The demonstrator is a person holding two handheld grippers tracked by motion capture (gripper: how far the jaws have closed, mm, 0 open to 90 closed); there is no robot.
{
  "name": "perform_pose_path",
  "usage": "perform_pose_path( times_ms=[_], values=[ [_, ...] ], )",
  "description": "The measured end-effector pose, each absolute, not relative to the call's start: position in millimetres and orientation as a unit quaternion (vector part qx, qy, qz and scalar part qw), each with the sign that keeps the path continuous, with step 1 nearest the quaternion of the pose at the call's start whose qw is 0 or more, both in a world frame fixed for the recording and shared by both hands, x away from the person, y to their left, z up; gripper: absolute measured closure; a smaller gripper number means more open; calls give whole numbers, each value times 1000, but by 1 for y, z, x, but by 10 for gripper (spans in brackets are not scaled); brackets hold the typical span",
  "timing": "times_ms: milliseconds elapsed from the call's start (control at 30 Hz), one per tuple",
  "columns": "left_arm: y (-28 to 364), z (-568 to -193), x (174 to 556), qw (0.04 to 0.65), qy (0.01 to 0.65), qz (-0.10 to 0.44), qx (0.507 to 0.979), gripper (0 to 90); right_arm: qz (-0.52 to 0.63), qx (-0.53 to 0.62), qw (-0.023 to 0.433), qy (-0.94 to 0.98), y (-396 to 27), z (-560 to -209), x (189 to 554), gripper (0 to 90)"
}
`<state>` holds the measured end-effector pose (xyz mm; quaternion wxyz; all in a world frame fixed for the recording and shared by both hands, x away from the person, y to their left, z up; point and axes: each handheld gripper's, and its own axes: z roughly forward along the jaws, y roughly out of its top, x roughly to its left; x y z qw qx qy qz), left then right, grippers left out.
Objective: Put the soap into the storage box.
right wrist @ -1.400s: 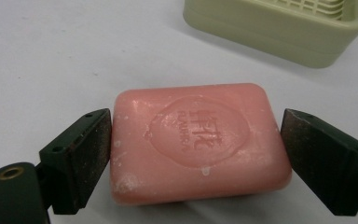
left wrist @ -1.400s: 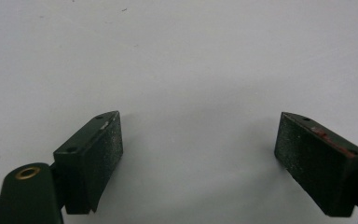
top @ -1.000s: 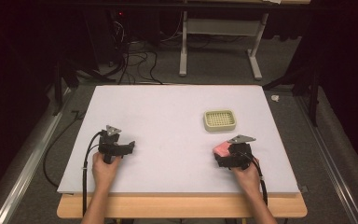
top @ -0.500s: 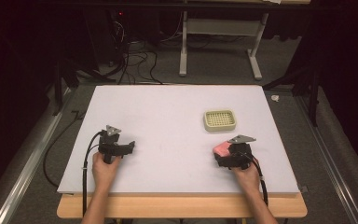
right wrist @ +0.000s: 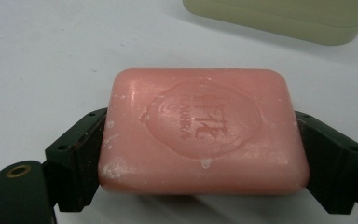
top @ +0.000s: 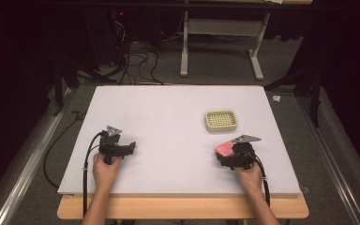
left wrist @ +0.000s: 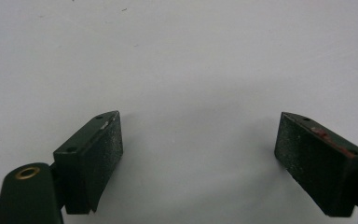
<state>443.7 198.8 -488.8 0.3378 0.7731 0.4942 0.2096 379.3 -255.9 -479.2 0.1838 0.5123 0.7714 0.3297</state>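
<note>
Pink soap (right wrist: 203, 130) clamped level in right gripper (right wrist: 205, 154); left gripper (left wrist: 200, 158) agape, low.

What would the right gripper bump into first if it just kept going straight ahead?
Probably the soap dish. The right gripper, shut on the pink soap, points at it across bare table. How wide the gap is, is hard to tell.

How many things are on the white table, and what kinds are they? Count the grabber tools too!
Pink rectangular soap bar: 1
Pale green plastic soap dish with a grid top: 1
Black two-jaw grippers: 2, the left gripper open over bare table, the right gripper clamped on the soap
Total: 4
</note>
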Motion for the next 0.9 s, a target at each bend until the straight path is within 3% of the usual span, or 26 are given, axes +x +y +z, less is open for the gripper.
perform_pose_path(
  times_ms=[900],
  values=[
    [199,-489,444,338,494,210,773,156,365,488,179,772,-255,-455,373,136]
  ],
)
